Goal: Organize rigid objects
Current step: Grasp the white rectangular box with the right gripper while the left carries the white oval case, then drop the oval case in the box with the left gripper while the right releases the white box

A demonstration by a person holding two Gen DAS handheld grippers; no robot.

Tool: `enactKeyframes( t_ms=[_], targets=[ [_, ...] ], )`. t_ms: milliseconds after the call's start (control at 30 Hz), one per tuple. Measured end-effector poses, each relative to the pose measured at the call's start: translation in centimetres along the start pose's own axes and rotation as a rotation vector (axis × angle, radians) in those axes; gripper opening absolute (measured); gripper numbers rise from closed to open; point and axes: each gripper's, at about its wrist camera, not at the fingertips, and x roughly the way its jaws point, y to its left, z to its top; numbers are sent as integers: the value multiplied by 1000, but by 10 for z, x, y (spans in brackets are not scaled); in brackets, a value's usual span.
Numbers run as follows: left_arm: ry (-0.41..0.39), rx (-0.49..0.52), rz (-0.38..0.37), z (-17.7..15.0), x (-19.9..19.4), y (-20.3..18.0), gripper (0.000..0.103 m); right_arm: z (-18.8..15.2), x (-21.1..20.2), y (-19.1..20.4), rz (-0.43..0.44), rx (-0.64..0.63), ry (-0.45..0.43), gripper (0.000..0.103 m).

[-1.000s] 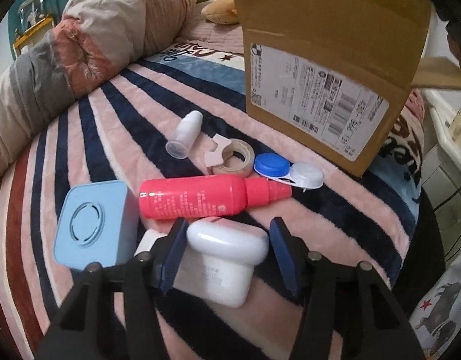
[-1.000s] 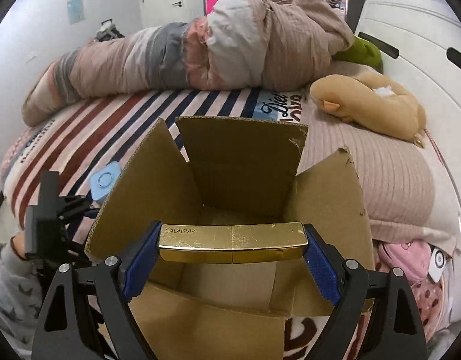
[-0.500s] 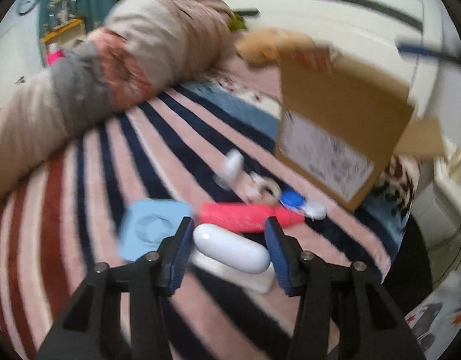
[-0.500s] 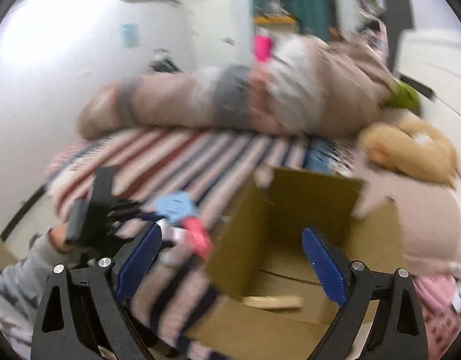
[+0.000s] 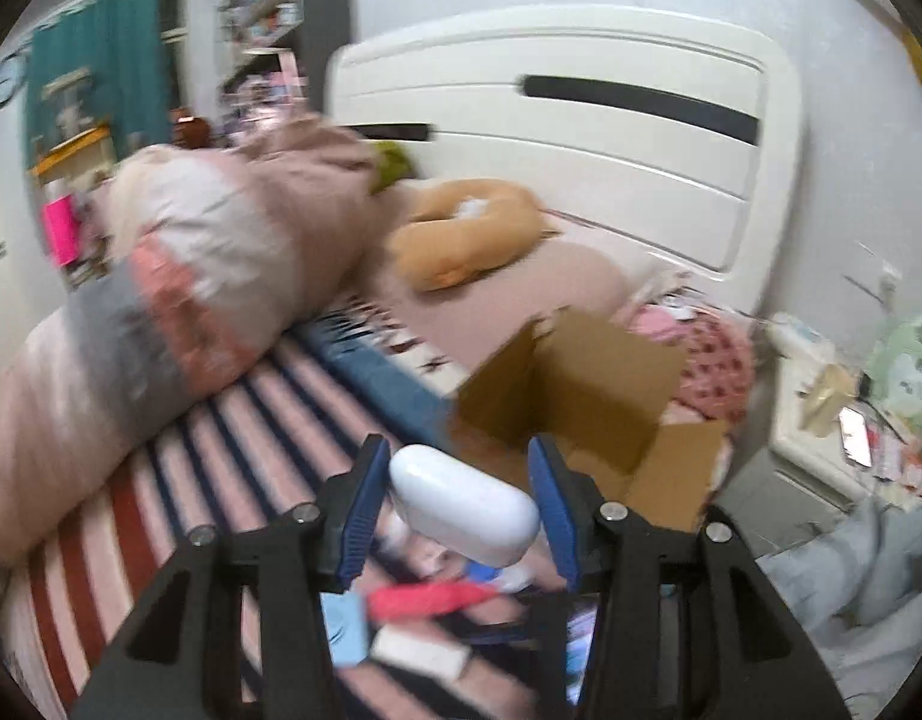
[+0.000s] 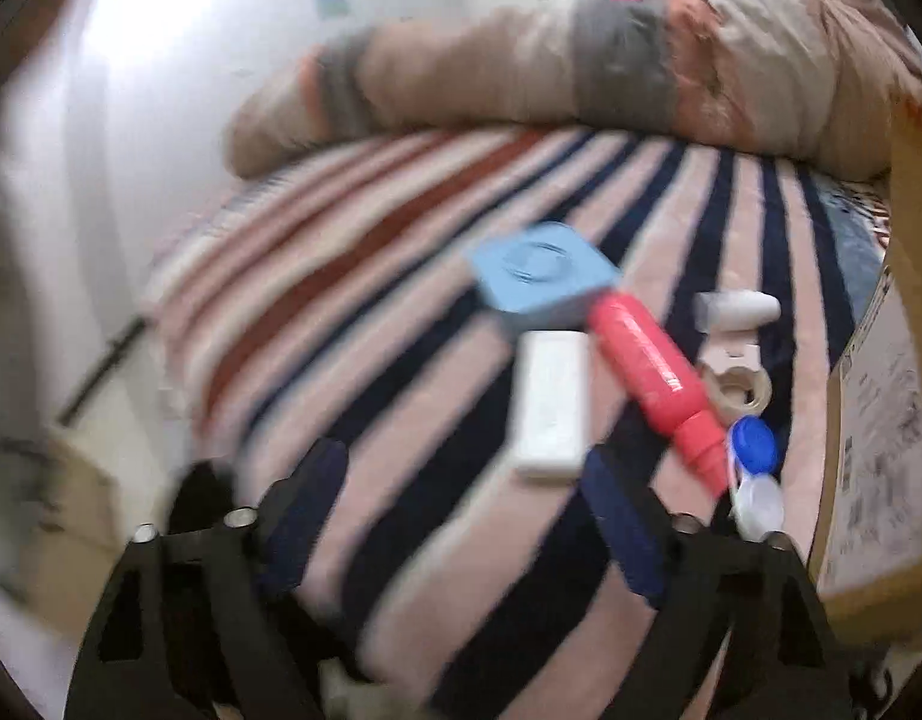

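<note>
My left gripper (image 5: 458,498) is shut on a white oval case (image 5: 463,507) and holds it in the air, short of the open cardboard box (image 5: 586,396). My right gripper (image 6: 461,510) is open and empty, low over the striped blanket (image 6: 401,420). Ahead of it lie a white flat box (image 6: 550,399), a red bottle (image 6: 652,366), a blue square box (image 6: 541,273), a blue and white lens case (image 6: 754,468), a tape roll (image 6: 739,387) and a small white bottle (image 6: 739,306). The red bottle also shows below the left gripper (image 5: 431,597).
The cardboard box wall with its label (image 6: 880,408) stands at the right edge of the right wrist view. A rolled quilt (image 5: 191,294) lies along the far side of the bed, with a tan plush pillow (image 5: 461,240) and a white headboard (image 5: 580,138) behind.
My right gripper let the gold bar fall into the box, opened and swung left over the loose objects. My left gripper lifted the white oval case off the blanket toward the box.
</note>
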Motion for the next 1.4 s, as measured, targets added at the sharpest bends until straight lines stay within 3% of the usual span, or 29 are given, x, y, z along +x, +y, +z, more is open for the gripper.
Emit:
enactKeyframes(
  t_ms=[100, 133, 167, 200, 233, 433, 500, 567, 700, 833, 967, 1133, 1267, 1400],
  targets=[
    [57, 53, -58, 26, 36, -27, 45, 9, 36, -6, -98, -10, 8, 64],
    [85, 59, -68, 32, 51, -34, 44, 12, 46, -8, -95, -2, 28, 48],
    [120, 67, -78, 36, 67, -41, 36, 14, 55, -10, -89, 8, 49, 37],
    [154, 77, -92, 38, 83, -46, 27, 17, 61, -16, -106, 11, 60, 33],
    [174, 77, -108, 38, 92, -50, 20, 17, 59, -19, -118, 7, 53, 31],
    [246, 76, -128, 37, 134, -60, 21, 13, 46, -28, -105, 16, 42, 31],
    [242, 71, -108, 35, 136, -58, 33, 8, 44, -29, -93, 16, 49, 31],
    [204, 47, -73, 34, 126, -49, 75, 7, 42, -27, -85, 8, 54, 31],
    [93, -39, -9, 22, 80, -15, 81, 7, 45, -23, -89, -18, 53, 31],
    [52, -99, 140, -12, 39, 22, 83, 5, 35, -19, -87, -24, 25, 31],
    [44, -176, 266, -63, 12, 56, 84, 9, -3, -9, -55, -44, -9, 31],
    [90, -260, 303, -121, 20, 78, 84, 25, -89, 2, -46, -87, -87, 31],
    [124, -268, 257, -147, 51, 69, 84, 45, -182, -20, -152, -49, -224, 31],
    [164, -262, 198, -159, 93, 58, 84, 55, -222, -71, -376, 14, -232, 32]
  ],
)
